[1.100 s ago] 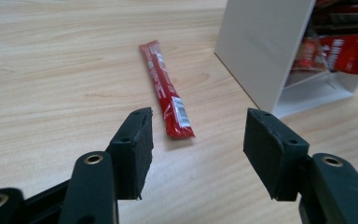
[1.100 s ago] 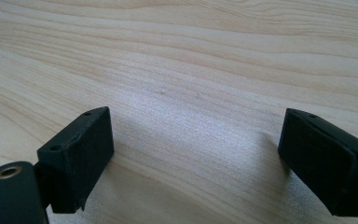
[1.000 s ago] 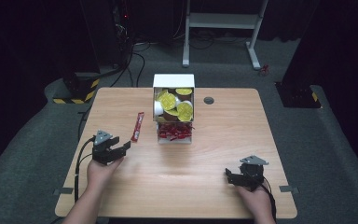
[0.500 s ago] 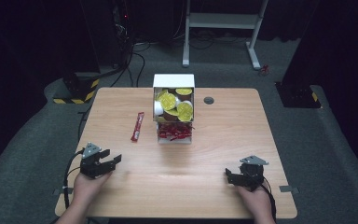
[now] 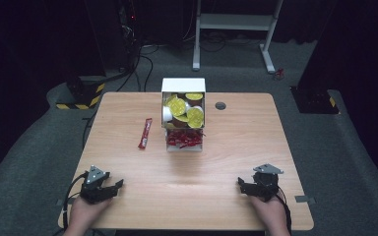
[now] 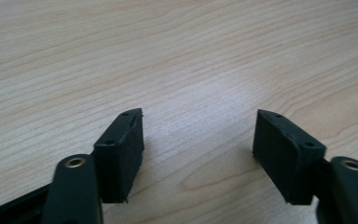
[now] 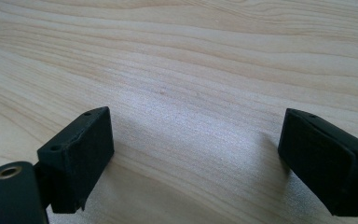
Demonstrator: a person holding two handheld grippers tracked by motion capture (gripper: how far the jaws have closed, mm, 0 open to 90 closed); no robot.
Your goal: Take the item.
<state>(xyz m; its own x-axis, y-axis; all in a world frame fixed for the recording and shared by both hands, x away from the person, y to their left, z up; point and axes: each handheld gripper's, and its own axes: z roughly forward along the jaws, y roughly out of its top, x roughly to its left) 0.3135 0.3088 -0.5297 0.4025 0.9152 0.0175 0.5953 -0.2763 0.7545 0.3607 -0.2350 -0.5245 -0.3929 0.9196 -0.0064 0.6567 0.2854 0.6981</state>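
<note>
Table (image 5: 236, 147) brightly lit, surroundings dark; soft shadows; gripper views slightly soft, grainy.

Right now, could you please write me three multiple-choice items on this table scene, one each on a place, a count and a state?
1. Where does the red sachet lie?
A. left of the white box
B. inside the box
C. by the right gripper

2. How many red sachets lie loose on the table?
A. one
B. three
C. five

3. How do the left gripper jaws stand?
A. shut on a sachet
B. open over bare wood
C. shut, empty

Answers:
1 A, the high view shows it flat on the wood left of the box.
2 A, a single one lies outside.
3 B, the left gripper view shows wood between the pads.
</note>
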